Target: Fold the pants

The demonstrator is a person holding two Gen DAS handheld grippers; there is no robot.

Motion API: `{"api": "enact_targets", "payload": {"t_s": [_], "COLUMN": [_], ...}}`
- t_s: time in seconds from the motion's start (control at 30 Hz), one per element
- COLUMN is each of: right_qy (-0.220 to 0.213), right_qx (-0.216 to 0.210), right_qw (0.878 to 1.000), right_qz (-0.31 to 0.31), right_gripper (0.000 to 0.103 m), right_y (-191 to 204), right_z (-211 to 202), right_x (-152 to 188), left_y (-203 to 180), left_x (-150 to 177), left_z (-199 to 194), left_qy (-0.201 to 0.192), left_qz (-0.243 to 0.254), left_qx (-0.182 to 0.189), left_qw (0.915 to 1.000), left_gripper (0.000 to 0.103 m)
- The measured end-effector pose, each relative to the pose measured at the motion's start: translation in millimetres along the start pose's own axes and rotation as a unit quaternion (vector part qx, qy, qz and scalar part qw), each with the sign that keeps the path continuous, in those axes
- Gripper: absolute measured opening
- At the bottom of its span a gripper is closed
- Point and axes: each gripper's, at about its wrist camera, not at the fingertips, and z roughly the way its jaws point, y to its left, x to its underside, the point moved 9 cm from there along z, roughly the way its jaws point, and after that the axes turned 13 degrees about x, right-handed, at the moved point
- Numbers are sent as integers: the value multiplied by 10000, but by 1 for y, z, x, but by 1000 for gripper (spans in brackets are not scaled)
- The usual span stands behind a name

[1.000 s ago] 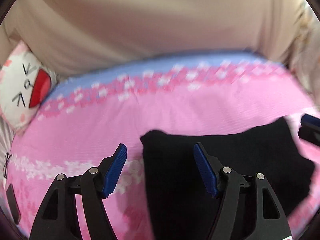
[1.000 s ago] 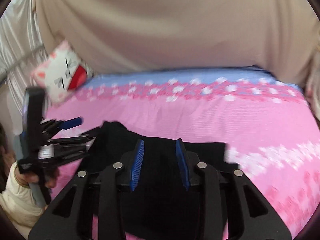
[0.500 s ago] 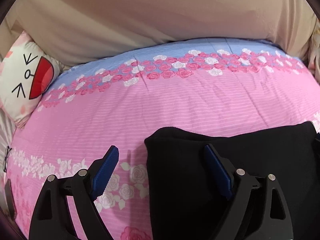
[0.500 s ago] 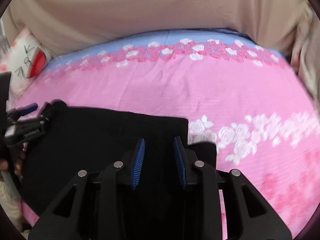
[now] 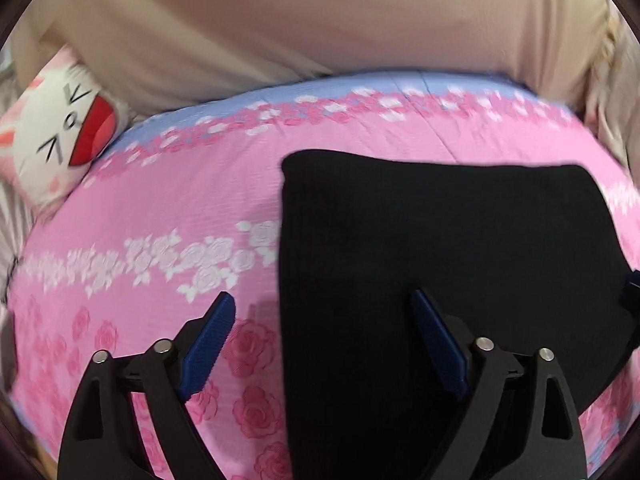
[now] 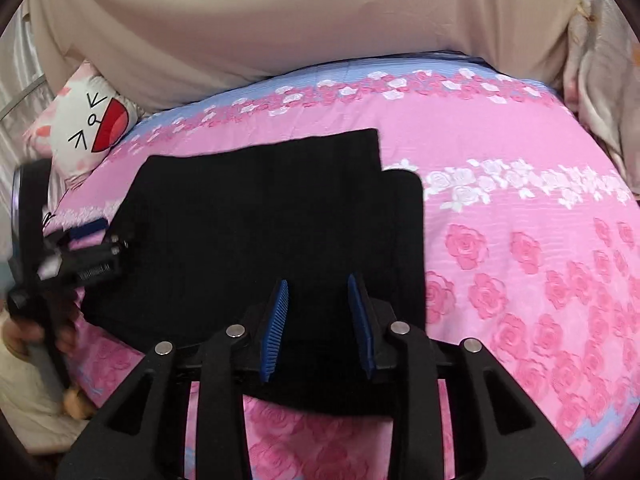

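only blurred, unreadable white lettering marks the left claw [image 6: 90,236].

Soft, even indoor light; we see no glare. The black pants [image 5: 440,248] read as flat dark, their folds lost. Motion blur smears the left wrist view, especially the bed's [image 5: 160,208] far edge. Fisheye bending, dark vignette corners.
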Motion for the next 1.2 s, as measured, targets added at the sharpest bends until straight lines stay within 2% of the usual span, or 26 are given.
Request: {"api": "enact_targets", "payload": {"t_s": [0.07,0.1,0.17,0.3,0.43,0.47,0.53,0.57,0.7,0.83,0.87,0.93,1.0,1.07,1.2], "right_qy": [-163,-177,-80,185,257,208,104,34,-70,251,125,144,-68,-364,-787], "right_qx": [-10,17,183,-262,-189,-109,74,88,-91,-59,-186,-372,-357,-236,-459], "right_qw": [9999,9998,9997,9970,9982,9989,9996,9997,9996,9994,9988,9967,9959,9966,9955], "right_qz": [18,30,161,700,508,408,247,212,251,251,430,712,830,708,256], "right_gripper": [32,40,46,47,48,47,36,24,20,22,23,24,27,28,28], "right_y": [2,0,-13,-25,-14,-10,-8,-8,-13,-17,-20,-25,-29,-26,7], "right_z": [-12,-12,-8,5,19,21,16,9,-18,7,7,-2,-20,-38,-53], "right_x": [-8,-8,-2,4,9,8,8,6,7,30,29,25,14,-1,-40], "left_y": [-2,-4,-7,-14,-22,-23,-24,-23,-18,-15,-15,-15,-15,-14,-15], "left_x": [-4,-7,-8,-3,2,3,4,5,8,11,12,12,12,12,13], "left_z": [-6,-10,-17,-19,-13,-12,-13,-13,-15,-12,-10,-11,-13,-13,-12], "left_qy": [17,-12,-54,61,201,218,227,240,290,317,330,327,319,307,296], "left_qz": [50,125,229,316,302,294,293,280,187,111,106,135,170,179,164], "left_qx": [-61,-158,-256,-194,-140,-149,-166,-170,-154,-137,-135,-169,-197,-222,-259], "left_qw": [10000,9998,9994,9993,9992,9992,9992,9992,9993,9993,9993,9992,9992,9991,9991], "left_gripper": [88,88,88,88,88,88,88,88,90,94,94,94,94,94,94]}}
